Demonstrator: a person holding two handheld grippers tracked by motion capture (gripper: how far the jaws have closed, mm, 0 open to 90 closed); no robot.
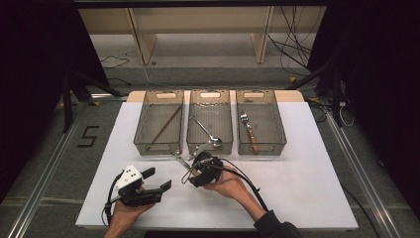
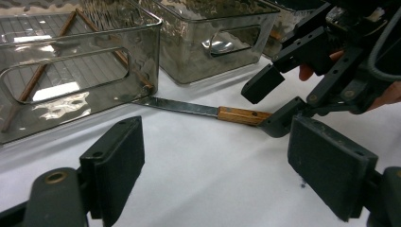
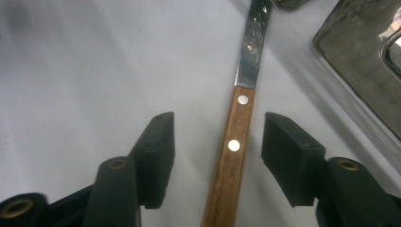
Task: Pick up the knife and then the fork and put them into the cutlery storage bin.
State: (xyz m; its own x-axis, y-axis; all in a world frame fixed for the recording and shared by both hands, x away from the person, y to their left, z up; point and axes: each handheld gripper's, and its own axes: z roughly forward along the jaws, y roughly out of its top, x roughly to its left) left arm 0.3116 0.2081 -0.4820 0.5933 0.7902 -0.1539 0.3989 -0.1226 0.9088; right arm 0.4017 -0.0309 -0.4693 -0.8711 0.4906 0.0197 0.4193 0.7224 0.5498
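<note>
Chopsticks (image 1: 166,124) lie in the left bin (image 1: 159,122), a spoon (image 1: 207,133) in the middle bin (image 1: 210,120) and a wood-handled fork (image 1: 249,130) in the right bin (image 1: 259,121), all on the white table (image 1: 307,168). Near the front left, the left gripper (image 1: 157,179) hovers over bare table with its jaws wide and nothing between them. Just right of it, in front of the gap between the left and middle bins, a knife (image 2: 208,111) lies flat on the table, its blade tip close by the left bin's corner. The right gripper (image 3: 217,156) straddles the wooden handle (image 3: 231,161); its jaws stand half open, one on each side, not yet pressing on it. Judging by its looks, the knife is stiff, light and thin, so it sits low on the table and the pads must reach down nearly to the surface to catch it. The riveted handle is the place to grip: the wood gives better hold than the smooth steel blade (image 3: 253,42), which is likely slippery. A grip at one end may let the blade droop.
</note>
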